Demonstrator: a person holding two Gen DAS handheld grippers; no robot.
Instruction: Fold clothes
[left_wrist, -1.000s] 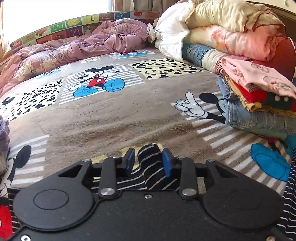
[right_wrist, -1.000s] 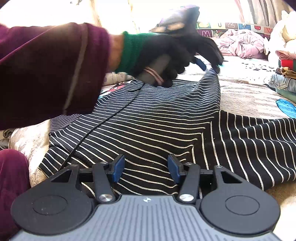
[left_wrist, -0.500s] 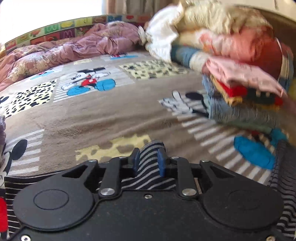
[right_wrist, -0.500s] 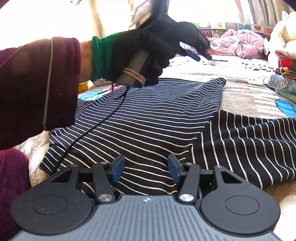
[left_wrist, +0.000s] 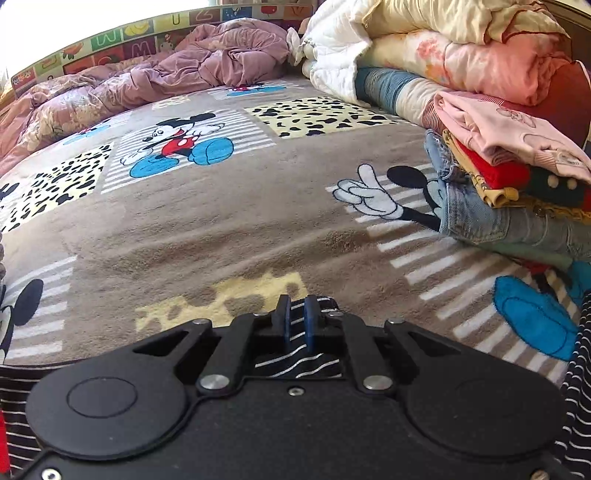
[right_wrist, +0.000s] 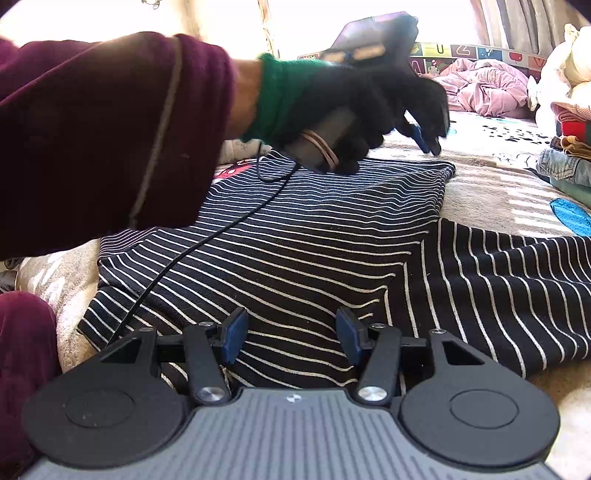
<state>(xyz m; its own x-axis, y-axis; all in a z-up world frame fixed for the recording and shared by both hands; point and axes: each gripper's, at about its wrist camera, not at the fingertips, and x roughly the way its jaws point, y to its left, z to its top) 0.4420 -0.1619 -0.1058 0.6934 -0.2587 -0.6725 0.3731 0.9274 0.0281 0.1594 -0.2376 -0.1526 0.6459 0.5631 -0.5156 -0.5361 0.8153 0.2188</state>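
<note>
The right gripper (right_wrist: 291, 334) hovers low at the near edge of the bed (left_wrist: 229, 221), its jaws spread wide and empty, with the striped garment (right_wrist: 314, 236) lying directly ahead of and beneath them. This dark top with thin white stripes lies mostly flat on the bed's plush cartoon blanket; one panel is laid over the body, and a sleeve or side runs off toward the right edge. Farther along, the left gripper (left_wrist: 295, 326), held in a black-gloved hand (right_wrist: 369, 99), sits at the garment's far corner; in the left wrist view its jaws look nearly closed with striped cloth between them, though the right wrist view shows that hand slightly above the fabric. Beyond, a stack of folded clothes (left_wrist: 517, 184) rests near the bed's far right edge.
</note>
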